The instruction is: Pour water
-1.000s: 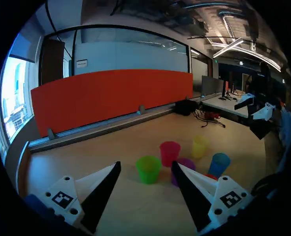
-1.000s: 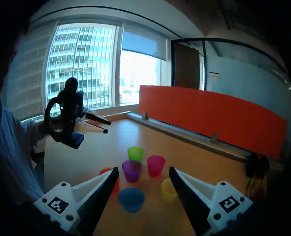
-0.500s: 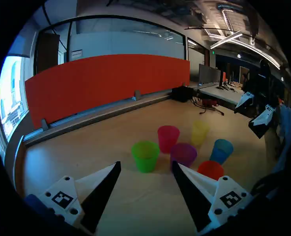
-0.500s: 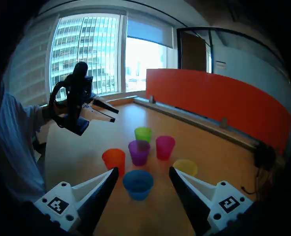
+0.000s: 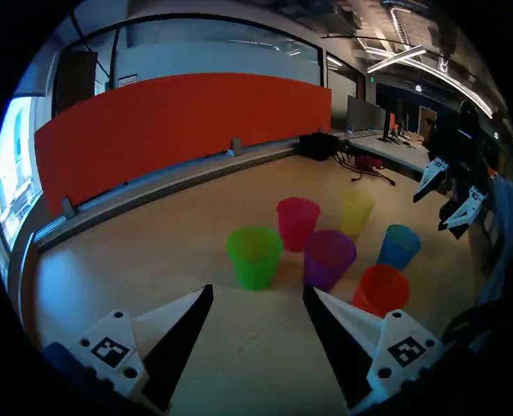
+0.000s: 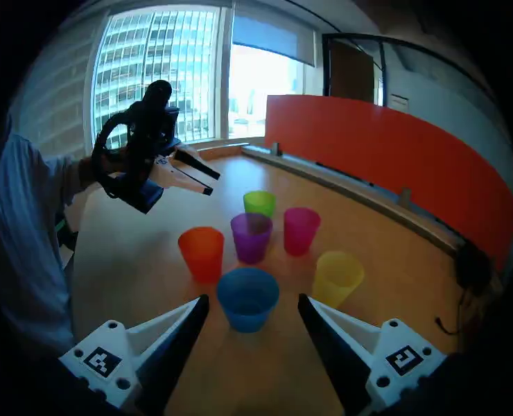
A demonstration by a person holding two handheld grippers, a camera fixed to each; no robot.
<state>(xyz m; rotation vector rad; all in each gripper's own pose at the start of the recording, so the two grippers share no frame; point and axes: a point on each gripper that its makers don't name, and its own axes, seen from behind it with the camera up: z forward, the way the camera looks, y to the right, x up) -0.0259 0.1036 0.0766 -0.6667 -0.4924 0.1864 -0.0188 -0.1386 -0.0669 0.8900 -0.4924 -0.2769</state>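
Observation:
Several plastic cups stand grouped on the wooden table. In the left gripper view my left gripper point(image 5: 256, 299) is open just in front of the green cup point(image 5: 255, 256); behind it are the purple cup point(image 5: 328, 258), pink cup point(image 5: 297, 222), yellow cup point(image 5: 355, 212), blue cup point(image 5: 398, 247) and orange cup point(image 5: 380, 289). In the right gripper view my right gripper point(image 6: 251, 308) is open around nothing, just short of the blue cup point(image 6: 247, 298); beyond stand the orange cup point(image 6: 202, 252), purple cup point(image 6: 251, 236), pink cup point(image 6: 301, 229), yellow cup point(image 6: 337, 276) and green cup point(image 6: 259, 204).
An orange divider panel point(image 5: 180, 128) runs along the table's far edge. Black cables and a box point(image 5: 340, 149) lie at the far corner. The other gripper point(image 6: 159, 170), held by a hand with a striped sleeve, hovers left of the cups. Large windows point(image 6: 159, 83) are behind it.
Both grippers have risen and tilted down toward the cups, which now sit higher and larger in each view. The orange cup has come into the left gripper view. Both stay open.

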